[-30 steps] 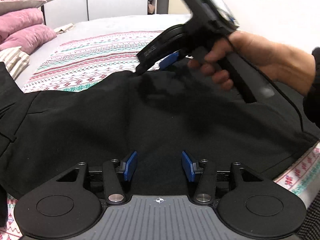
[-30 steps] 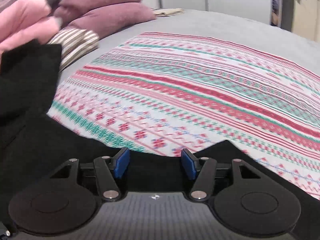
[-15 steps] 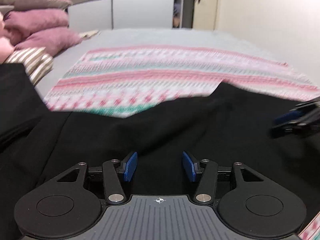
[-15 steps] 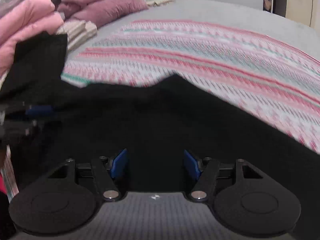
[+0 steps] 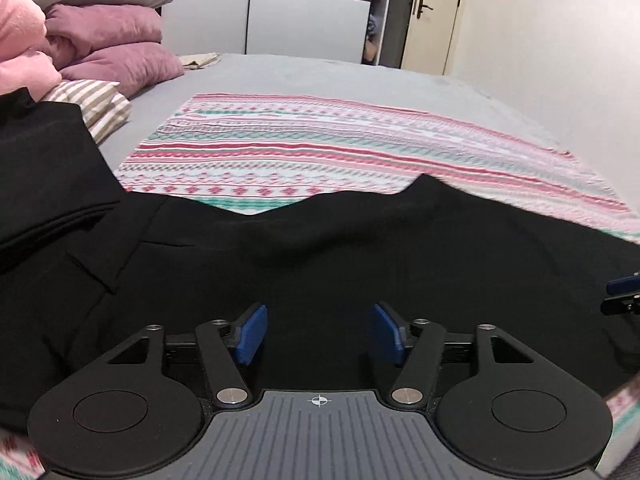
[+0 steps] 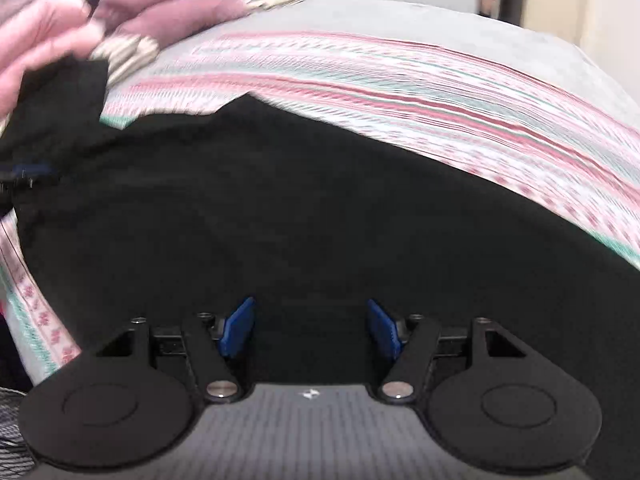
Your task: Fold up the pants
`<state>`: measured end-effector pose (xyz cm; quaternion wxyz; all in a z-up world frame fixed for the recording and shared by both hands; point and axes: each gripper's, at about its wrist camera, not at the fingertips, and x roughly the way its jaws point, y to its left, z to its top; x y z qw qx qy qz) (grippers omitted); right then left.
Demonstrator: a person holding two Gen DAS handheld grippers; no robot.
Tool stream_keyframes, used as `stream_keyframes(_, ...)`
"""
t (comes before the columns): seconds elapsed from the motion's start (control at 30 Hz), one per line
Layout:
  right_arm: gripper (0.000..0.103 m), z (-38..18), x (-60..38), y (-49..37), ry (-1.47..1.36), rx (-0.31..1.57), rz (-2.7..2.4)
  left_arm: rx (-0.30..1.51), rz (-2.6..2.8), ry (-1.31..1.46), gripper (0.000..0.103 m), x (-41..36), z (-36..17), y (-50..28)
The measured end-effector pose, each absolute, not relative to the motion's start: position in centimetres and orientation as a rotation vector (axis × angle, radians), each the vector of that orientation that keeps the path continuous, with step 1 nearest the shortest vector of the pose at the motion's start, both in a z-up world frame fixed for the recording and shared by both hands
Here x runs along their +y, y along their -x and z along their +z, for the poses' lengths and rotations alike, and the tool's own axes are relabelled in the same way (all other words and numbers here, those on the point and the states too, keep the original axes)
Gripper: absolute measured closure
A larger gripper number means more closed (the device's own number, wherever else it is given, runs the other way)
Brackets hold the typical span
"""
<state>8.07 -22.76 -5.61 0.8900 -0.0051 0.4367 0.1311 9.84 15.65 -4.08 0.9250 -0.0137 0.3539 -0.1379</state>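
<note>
Black pants [image 5: 340,256] lie spread across the near part of the bed, on a pink, white and green patterned blanket [image 5: 320,152]. One part of them runs up to the left [image 5: 44,168]. My left gripper [image 5: 319,334] is open and empty, low over the black cloth. My right gripper [image 6: 311,327] is open and empty over the same pants [image 6: 320,208]. The tip of the right gripper [image 5: 624,294] shows at the right edge of the left wrist view, and the tip of the left gripper [image 6: 28,174] shows at the left edge of the right wrist view.
Purple pillows [image 5: 112,40], a pink blanket [image 5: 20,52] and a striped pillow [image 5: 100,100] are piled at the bed's left head end. The grey bedsheet [image 5: 320,76] stretches beyond the blanket. A wardrobe [image 5: 304,12] and a door [image 5: 432,16] stand behind.
The right gripper has pulled back from the far edge of the pants to the near right side. The left wrist view has swung and now shows the far bed. Both stay open.
</note>
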Motion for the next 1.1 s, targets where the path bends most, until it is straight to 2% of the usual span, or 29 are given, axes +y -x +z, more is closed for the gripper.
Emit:
stream_keyframes(0.07,0.032,-4.6,-24.9,-6.8,-0.060,0.881,0.248,0.727,-0.304,0.059,0.038,14.8,-3.6,-9.2)
stream_keyframes(0.17,0.031,-3.1,-27.7,-5.0,-0.098,0.839,0.193,0.756,-0.330,0.103,0.028,13.2,-3.2,-8.7)
stream_keyframes(0.33,0.018,-1.3,-32.7,-2.0,-0.087,0.786,0.077,0.801,-0.395,0.143,0.018,10.5,-3.2,-8.0)
stream_keyframes(0.4,0.017,-1.1,-35.1,-0.6,-0.102,0.777,0.015,0.809,-0.403,0.139,0.011,9.4,-3.3,-7.7)
stream_keyframes(0.67,0.007,-1.7,-44.7,2.9,-0.164,0.772,-0.234,0.835,-0.395,0.123,0.002,6.9,-3.7,-7.2)
stream_keyframes(0.97,0.007,-4.6,-54.7,6.5,-0.269,0.778,-0.439,0.848,-0.409,0.095,0.000,4.6,-3.6,-6.8)
stream_keyframes(1.1,0.017,-6.3,-57.3,7.1,-0.336,0.789,-0.488,0.852,-0.419,0.080,0.000,3.5,-3.7,-6.7)
